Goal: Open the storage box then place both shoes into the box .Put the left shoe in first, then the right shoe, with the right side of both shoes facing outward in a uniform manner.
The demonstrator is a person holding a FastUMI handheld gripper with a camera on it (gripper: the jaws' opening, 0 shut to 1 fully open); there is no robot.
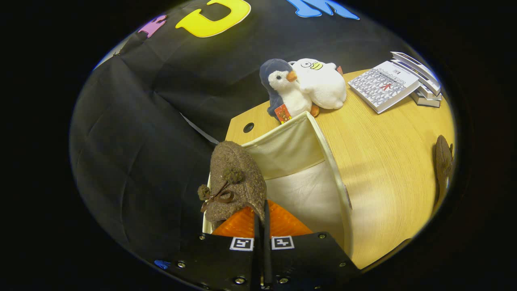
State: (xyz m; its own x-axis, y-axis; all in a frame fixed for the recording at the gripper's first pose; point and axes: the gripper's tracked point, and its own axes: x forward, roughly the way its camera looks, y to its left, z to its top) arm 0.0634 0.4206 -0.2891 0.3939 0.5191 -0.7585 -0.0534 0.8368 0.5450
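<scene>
**Gripping a brown shoe over the open storage box**

Clamping the heel edge of a brown felt shoe (236, 182), the gripper (261, 220) has its two fingers drawn nearly together, with only the thin rim of the shoe pinched between them. The shoe rises from the fingertips toward 11 o'clock, its toe up and away from the camera. A dark bow with small pom-poms (218, 194) sits on its upper, hanging off the side toward 9 o'clock.

Directly beneath and beyond the shoe stands the storage box (337, 169), a cream fabric bin with its top open and its pale lining showing. The shoe hangs over the box's corner at about 8 o'clock, partly above the rim there; whether it touches the rim cannot be told. The box rests on a light wooden table (387, 161).

At 3 o'clock from the box, well apart from it near the table's edge, lies a second brown shoe (443, 161), seen side-on and partly cut off.

Beyond the box at 12 o'clock sits a plush penguin (284, 87), leaning against a white plush duck (323, 83) at its 3 o'clock side. Farther toward 2 o'clock a stack of books (394, 83) lies on the table.
</scene>
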